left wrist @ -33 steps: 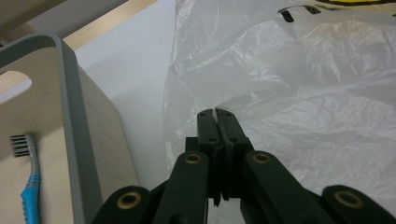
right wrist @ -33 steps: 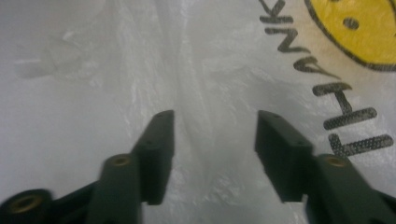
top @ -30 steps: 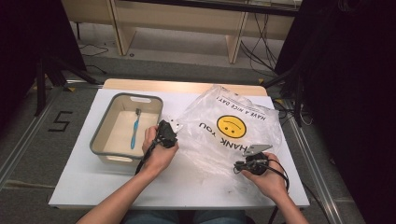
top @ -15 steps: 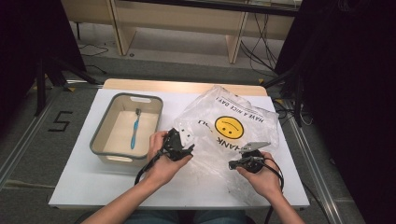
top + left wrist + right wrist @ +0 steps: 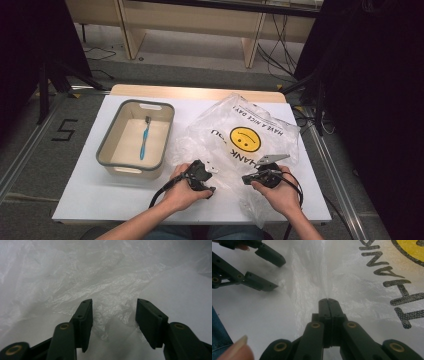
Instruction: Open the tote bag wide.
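My right tongs (image 5: 328,301) are pinched tight on a fold of the thin, crinkly, see-through plastic bag with the yellow smiley face (image 5: 235,142). My left tongs (image 5: 113,315) are wide apart, with a bit of the bag's edge lying between the jaws but not pinched yet.

The bag is very thin, so I think it could slip out of my right tongs if I pull hard, or it could rip. If I close my left tongs too low, I might pinch both sides together, and then the bag would not open.

The bag lies on the big white table (image 5: 90,185), spread across its right half. Left of the bag, almost touching it, sits a grey plastic tub with a cream inside (image 5: 107,150). A blue toothbrush (image 5: 144,140) lies in the tub. Beyond the bag stands a wooden shelf (image 5: 190,20) on a grey floor (image 5: 30,150), with dark curtains on both sides.
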Motion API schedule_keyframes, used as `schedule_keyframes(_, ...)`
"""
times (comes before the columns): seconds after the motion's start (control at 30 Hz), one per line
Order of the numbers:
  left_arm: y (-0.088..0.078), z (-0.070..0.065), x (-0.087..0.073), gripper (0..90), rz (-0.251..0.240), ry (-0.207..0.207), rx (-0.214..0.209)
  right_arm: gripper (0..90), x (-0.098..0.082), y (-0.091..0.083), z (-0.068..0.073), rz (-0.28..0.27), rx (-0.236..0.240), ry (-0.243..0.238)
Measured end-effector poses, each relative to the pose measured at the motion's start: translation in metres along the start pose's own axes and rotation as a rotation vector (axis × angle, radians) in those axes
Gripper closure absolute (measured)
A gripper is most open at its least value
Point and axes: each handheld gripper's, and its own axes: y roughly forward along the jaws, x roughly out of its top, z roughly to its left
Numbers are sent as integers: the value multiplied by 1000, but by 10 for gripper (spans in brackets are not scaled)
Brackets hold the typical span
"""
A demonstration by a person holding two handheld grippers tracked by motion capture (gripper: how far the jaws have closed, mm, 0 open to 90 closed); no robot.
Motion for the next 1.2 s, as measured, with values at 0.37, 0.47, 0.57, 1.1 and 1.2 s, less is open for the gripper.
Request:
schedule_keyframes(0.37, 0, -5, 2, 735, 2, -14, 23, 900, -2, -1, -3, -7, -6, 31)
schedule_keyframes(0.47, 0, -5, 1, 845, -8, -18, 28, 900, -3, -3, -3, -12, -12, 46)
schedule_keyframes(0.57, 1, -5, 1, 892, -14, -10, 38, 900, -4, -3, -3, -8, -10, 49)
schedule_keyframes(1.1, -5, 6, -6, 894, -17, 17, 76, 677, -4, -4, 8, -42, -45, 4)
schedule_keyframes(1.2, -5, 6, -7, 894, -17, 23, 77, 538, 0, -2, 10, -107, -64, -82)
